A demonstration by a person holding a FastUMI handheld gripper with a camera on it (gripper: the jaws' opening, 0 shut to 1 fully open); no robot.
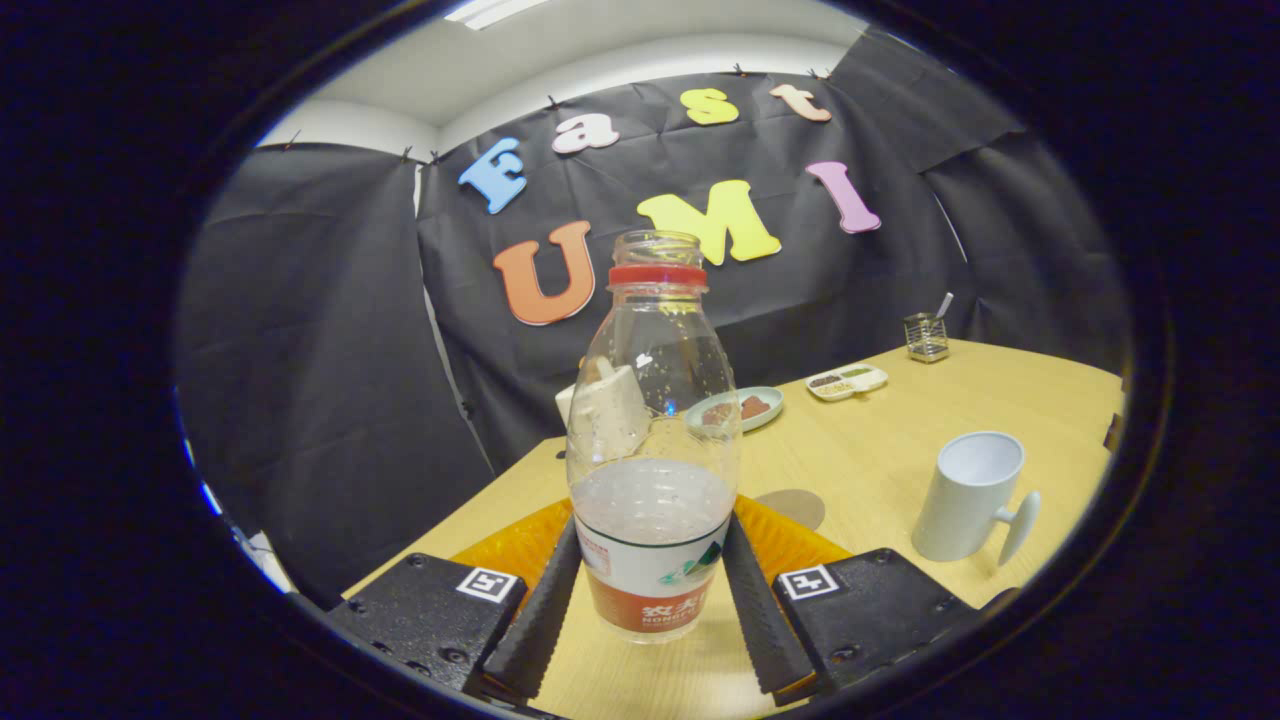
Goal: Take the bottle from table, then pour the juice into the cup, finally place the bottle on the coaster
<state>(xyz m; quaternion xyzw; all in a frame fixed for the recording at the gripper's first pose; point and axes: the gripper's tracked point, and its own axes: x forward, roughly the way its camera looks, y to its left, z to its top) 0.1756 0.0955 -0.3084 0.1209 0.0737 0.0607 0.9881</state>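
The bottle [652,470] is clear, glossy plastic with a red plastic neck ring and a smooth printed label. The two fingers [760,610] pressing its sides at 3 and 9 o'clock look like matt black ribbed rubber. The table [900,420] is pale wood grain, smooth and faintly shiny. At 3 o'clock from the bottle, the cup [968,497] is matt white. At 1 o'clock, a small holder [927,336] looks like shiny metal mesh.

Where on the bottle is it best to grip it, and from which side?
Grip the bottle at its labelled lower body, coming level from this side. It stands upright, and the tongs already close on both flanks there; the upper part narrows and would likely slip.
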